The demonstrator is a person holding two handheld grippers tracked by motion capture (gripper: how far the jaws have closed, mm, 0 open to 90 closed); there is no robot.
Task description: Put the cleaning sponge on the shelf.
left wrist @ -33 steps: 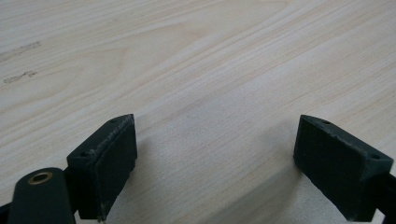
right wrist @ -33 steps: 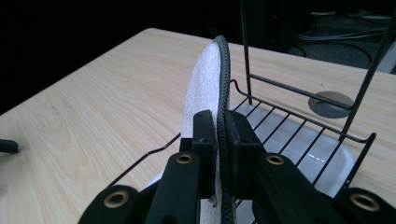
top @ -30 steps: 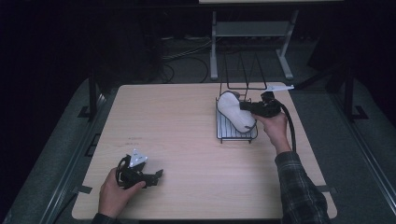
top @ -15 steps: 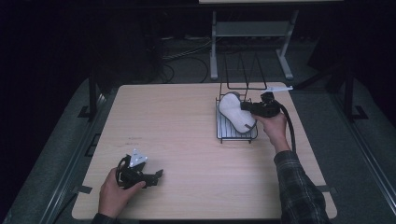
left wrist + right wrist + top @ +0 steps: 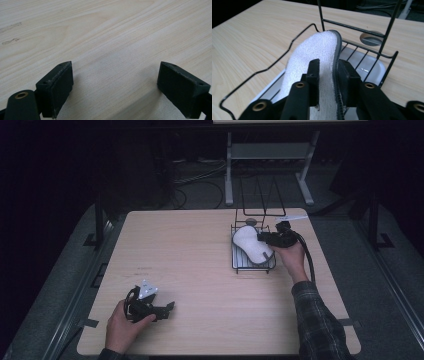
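Observation:
A white shoe insole (image 5: 251, 245) with a grey edge (image 5: 336, 57) leans on its side in a black wire rack (image 5: 234, 262) at the table's far right. My right gripper (image 5: 261, 239) reaches into the rack from the right. Its jaws have just been opening; they stand loosely either side of the insole (image 5: 317, 50), one on the white face, one behind the grey edge. My left gripper (image 5: 167, 307) rests near the front left of the table. In the left gripper view it (image 5: 115, 85) is open, with bare wood between the pads (image 5: 58, 85).
The rack's wire rim (image 5: 287, 53) stands above a white tray (image 5: 368, 62), and tall wire uprights (image 5: 260, 195) rise at its far end. A round cable hole (image 5: 251, 222) lies in the wooden table (image 5: 190, 260) just behind it. Cables and a stand are on the floor beyond.

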